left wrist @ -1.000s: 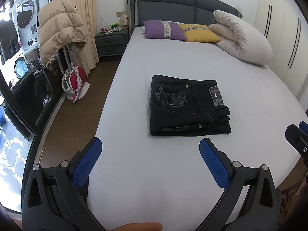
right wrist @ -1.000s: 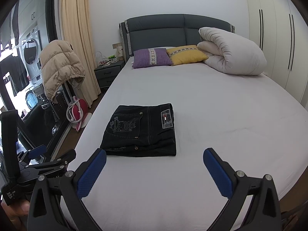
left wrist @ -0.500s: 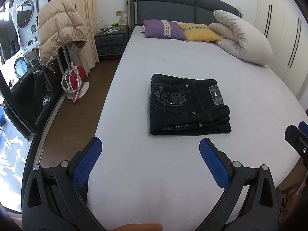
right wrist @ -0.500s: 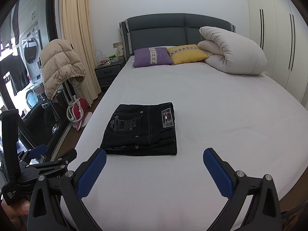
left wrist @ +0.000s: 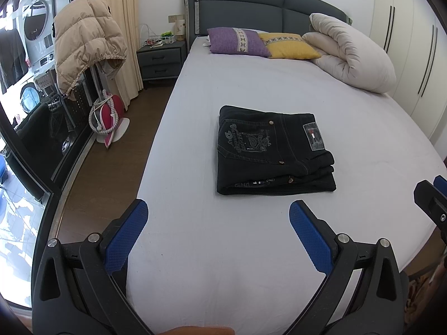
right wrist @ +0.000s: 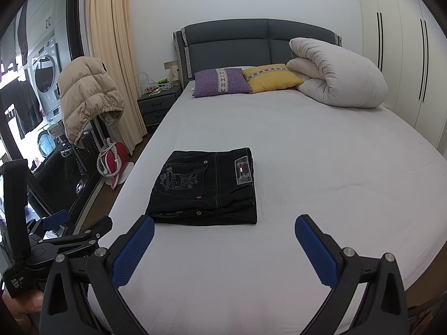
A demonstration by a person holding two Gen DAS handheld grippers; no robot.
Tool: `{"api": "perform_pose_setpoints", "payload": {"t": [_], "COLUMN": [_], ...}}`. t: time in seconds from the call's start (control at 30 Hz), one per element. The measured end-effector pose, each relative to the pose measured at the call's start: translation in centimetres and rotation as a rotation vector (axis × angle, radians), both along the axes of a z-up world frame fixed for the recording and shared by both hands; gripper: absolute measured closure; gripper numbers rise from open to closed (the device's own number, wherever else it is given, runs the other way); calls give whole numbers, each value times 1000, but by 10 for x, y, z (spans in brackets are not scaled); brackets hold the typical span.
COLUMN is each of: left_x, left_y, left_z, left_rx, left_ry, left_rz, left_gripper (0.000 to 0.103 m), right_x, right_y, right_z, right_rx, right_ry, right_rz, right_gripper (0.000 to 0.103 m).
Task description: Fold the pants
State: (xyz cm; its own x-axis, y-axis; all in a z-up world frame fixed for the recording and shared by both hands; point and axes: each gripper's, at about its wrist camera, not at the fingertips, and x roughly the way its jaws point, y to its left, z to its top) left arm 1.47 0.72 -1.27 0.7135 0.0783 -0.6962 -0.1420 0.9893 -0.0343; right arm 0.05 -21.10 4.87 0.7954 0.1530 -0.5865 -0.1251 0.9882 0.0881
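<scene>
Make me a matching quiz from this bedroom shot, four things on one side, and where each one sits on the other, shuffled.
Things:
1. folded black pants
2. purple pillow
3. rolled duvet
4. beige puffer jacket

Places:
A. hanging beside the curtain, off the bed
B. middle of the bed sheet
C. at the headboard, left of the yellow pillow
D. far right corner of the bed, by the wardrobe

Pairs: 1-B, 2-C, 3-D, 4-A

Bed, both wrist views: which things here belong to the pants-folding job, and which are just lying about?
Job:
- folded black pants
- bed
- left hand-held gripper, open
- right hand-held gripper, open

Lying about:
- purple pillow
- yellow pillow
- rolled duvet
- beige jacket
- nightstand
</scene>
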Motion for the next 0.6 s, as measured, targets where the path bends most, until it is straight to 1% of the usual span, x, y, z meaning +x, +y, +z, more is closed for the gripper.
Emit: {"api": "perform_pose_setpoints", "payload": {"t": [0.6], "left_x": [2], "left_y": [2], "left_z": [-6], "left_rx": [-4], "left_ry": [10], "left_rz": [-7], "left_gripper": [0], "right_x": [-1], "right_y": [0], "right_z": [-2], "right_rx": [1], "right_ry": [5], "right_rz": [1], "right_gripper": [0]}}
